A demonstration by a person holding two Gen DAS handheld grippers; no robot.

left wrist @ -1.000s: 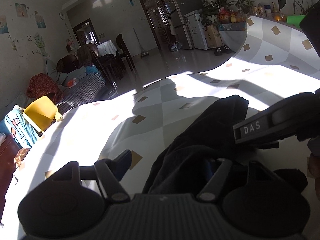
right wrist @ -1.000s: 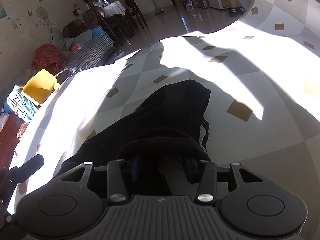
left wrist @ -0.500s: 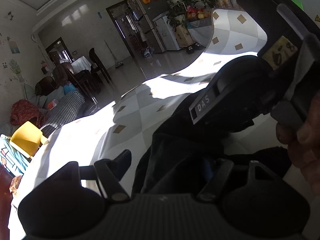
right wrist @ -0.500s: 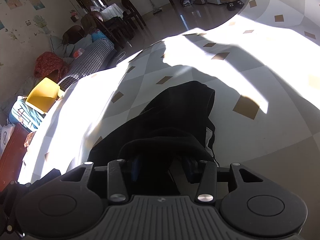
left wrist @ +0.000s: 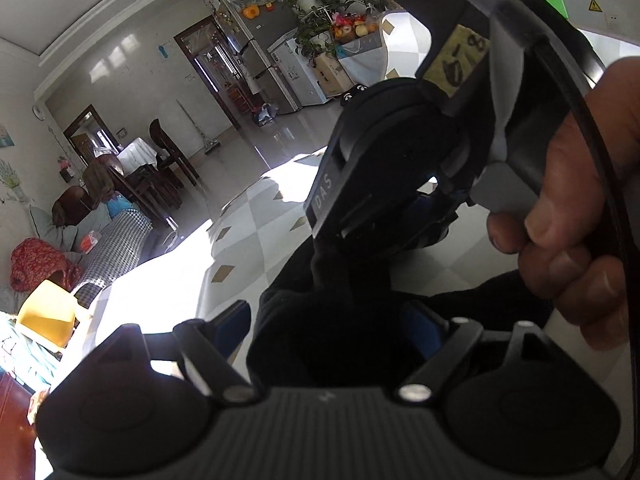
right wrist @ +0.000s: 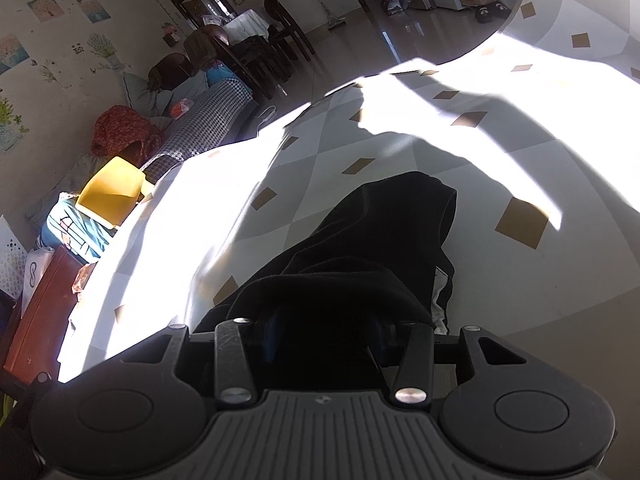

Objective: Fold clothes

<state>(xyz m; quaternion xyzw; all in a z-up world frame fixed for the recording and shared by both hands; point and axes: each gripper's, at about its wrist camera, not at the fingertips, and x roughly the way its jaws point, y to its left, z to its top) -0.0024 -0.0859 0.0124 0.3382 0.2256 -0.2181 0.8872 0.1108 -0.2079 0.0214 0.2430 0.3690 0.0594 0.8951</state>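
left tongs (left wrist: 326, 328): jaws opening, standing wide. black cloth bunched between them, against the right blue pad; gap of sunlit desk shows beside the left pad, so no squeeze on the cloth.
right tongs (right wrist: 326, 334): narrow-to-mid gap, clamped on a raised fold of the black garment; cloth drapes over both fingers and hides the pads.
black garment (right wrist: 384, 240): dark, crumpled, lying on the desk in a long heap that runs away from the right tongs toward the middle of the desk; near end lifted in the right tongs. in the left wrist view (left wrist: 320, 292) the same cloth fills the space between the left fingers.
desk (right wrist: 500, 152): covered with a pale cloth with grey diamonds and small tan squares; half in hard sunlight, half in shadow.
hand (left wrist: 576, 208): person's hand wrapped round the handle of the right tongs, close up on the right of the left wrist view, just above the garment.
yellow stool (right wrist: 112, 190): beyond the left desk edge, on a pile of fabric.
background: sofa, dining chairs, fridge, plants across the room.
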